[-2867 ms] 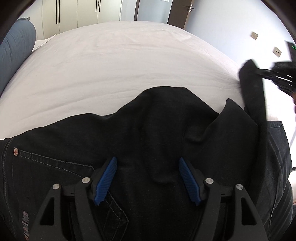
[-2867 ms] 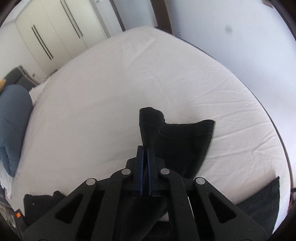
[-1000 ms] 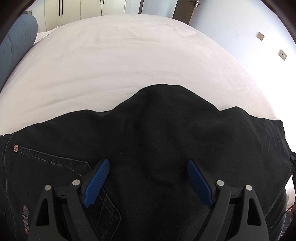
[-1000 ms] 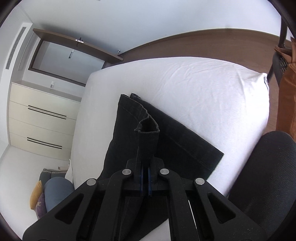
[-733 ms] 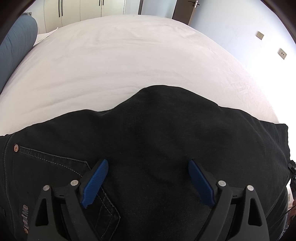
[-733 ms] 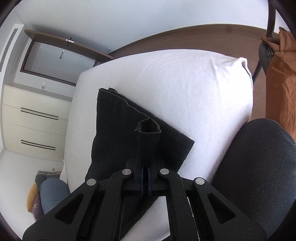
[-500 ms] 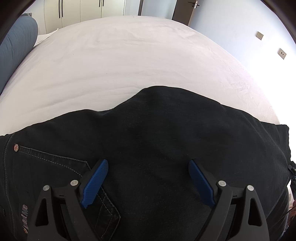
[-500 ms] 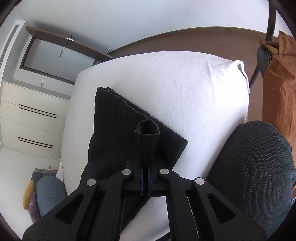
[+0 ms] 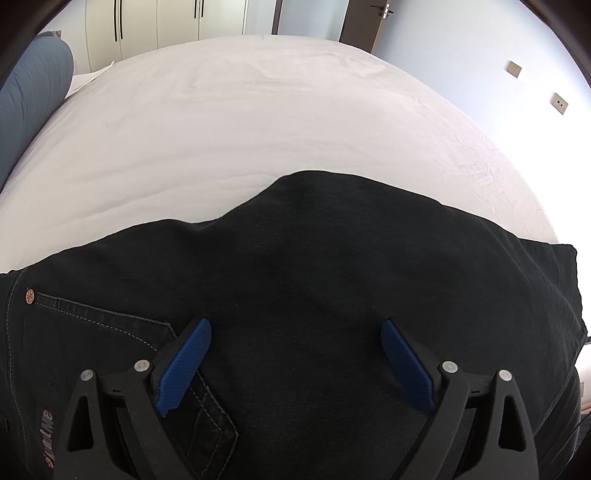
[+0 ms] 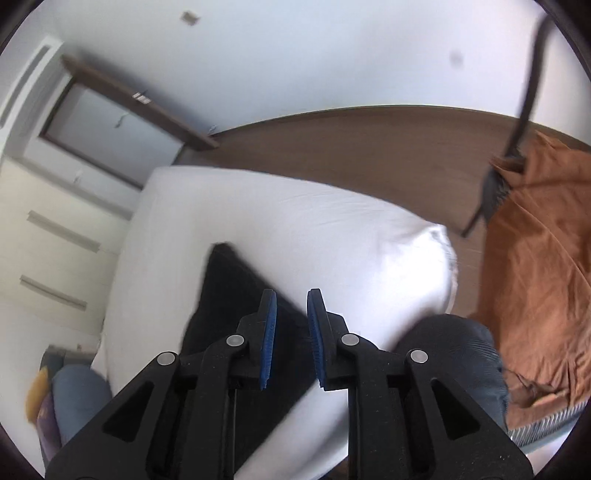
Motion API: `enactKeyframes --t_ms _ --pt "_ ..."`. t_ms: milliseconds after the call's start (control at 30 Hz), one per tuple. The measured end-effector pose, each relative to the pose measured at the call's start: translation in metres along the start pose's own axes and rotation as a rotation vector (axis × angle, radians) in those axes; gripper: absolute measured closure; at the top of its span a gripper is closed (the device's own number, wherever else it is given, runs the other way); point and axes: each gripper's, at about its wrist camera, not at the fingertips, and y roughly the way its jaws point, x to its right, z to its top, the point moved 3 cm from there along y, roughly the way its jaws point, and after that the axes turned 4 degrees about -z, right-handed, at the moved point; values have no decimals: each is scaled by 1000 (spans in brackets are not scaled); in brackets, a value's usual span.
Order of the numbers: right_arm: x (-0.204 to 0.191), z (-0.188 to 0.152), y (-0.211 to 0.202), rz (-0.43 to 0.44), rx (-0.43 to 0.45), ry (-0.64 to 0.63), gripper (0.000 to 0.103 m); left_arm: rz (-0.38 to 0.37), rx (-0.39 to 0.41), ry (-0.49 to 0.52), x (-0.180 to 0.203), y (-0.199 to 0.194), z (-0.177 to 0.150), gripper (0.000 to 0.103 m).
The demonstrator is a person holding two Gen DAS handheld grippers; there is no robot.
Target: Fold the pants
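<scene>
Black pants (image 9: 295,280) lie flat across the near part of the white bed (image 9: 258,129), with a back pocket and a rivet at the left. My left gripper (image 9: 294,326) hovers over the seat of the pants. Its jaws are wide and still opening, and the cloth lies flat beneath them, not pinched. In the right wrist view the folded leg end (image 10: 229,288) rests near the bed's corner (image 10: 369,240). My right gripper (image 10: 291,295) sits above it, its jaws opening a narrow gap with nothing between the blue pads.
A blue pillow (image 9: 29,103) lies at the bed's far left, with wardrobe doors (image 9: 166,22) behind. A black chair seat (image 10: 450,354) and an orange cloth (image 10: 546,266) stand beside the bed corner, on a wooden floor (image 10: 369,147).
My right gripper has let go of the pant-leg hem it was pinching and lifted away from it. The left jaws have spread a little wider over the flat pants.
</scene>
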Motion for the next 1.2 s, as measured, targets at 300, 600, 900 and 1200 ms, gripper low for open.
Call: enactKeyframes --t_ms 300,600,900,1200 --pt "-128 -74 125 206 -414 -291 85 -39 57 -3 16 -30 18 9" --pt "-35 -23 146 75 -357 -56 103 -83 -90 122 44 49 62 6" --pt "-50 8 113 -66 -198 -151 95 45 7 8 -2 20 93 19" --pt "-124 -83 160 193 -545 -317 95 -72 -89 159 62 3 -27 16"
